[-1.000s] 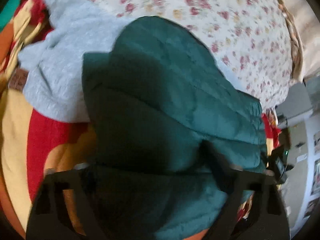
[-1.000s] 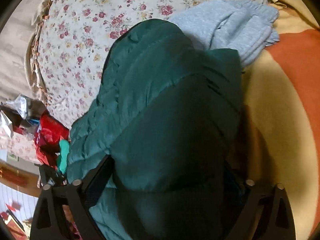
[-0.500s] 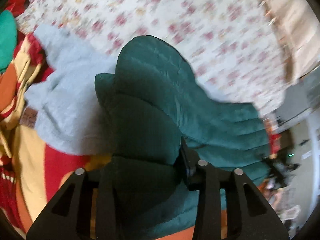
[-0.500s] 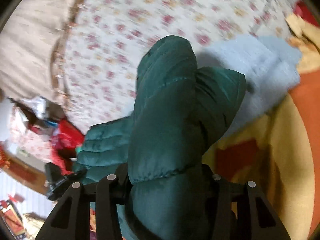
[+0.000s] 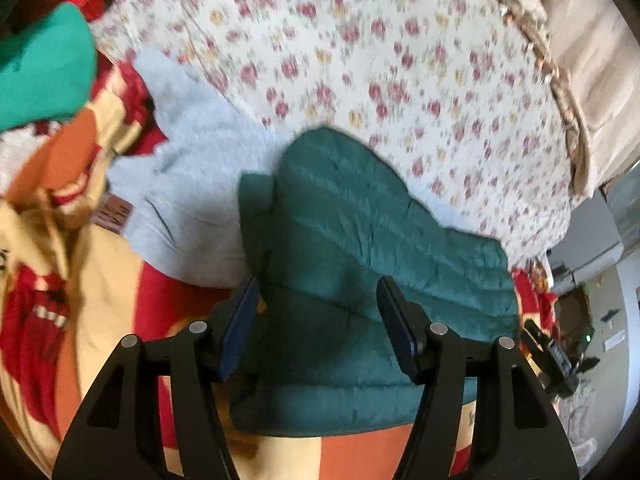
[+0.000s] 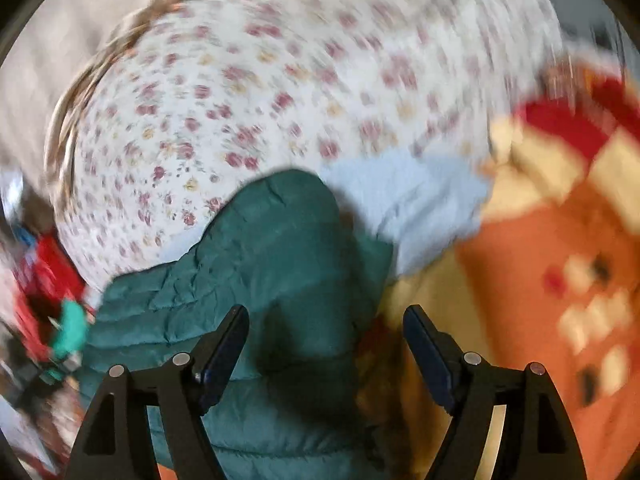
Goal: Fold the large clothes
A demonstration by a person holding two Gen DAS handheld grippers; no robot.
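A dark green quilted puffer jacket [image 5: 360, 248] lies folded over on the bed, also in the right wrist view [image 6: 256, 272]. My left gripper [image 5: 316, 292] is open and empty, its jaws apart above the jacket's near part. My right gripper [image 6: 324, 320] is open and empty above the jacket's right edge. A light grey sweater [image 5: 188, 192] lies beside the jacket and partly under it, also in the right wrist view [image 6: 416, 204].
A floral bedspread [image 5: 380, 60] covers the far side. A red, orange and cream blanket [image 5: 100, 292] lies under the clothes. A bright green garment [image 5: 44, 68] sits at far left. The floor with clutter [image 5: 560, 344] is off the bed's right edge.
Both grippers were shut on the green jacket half a second ago. Both have opened and let it go, and pulled back and up. The jacket now rests folded on the bed.
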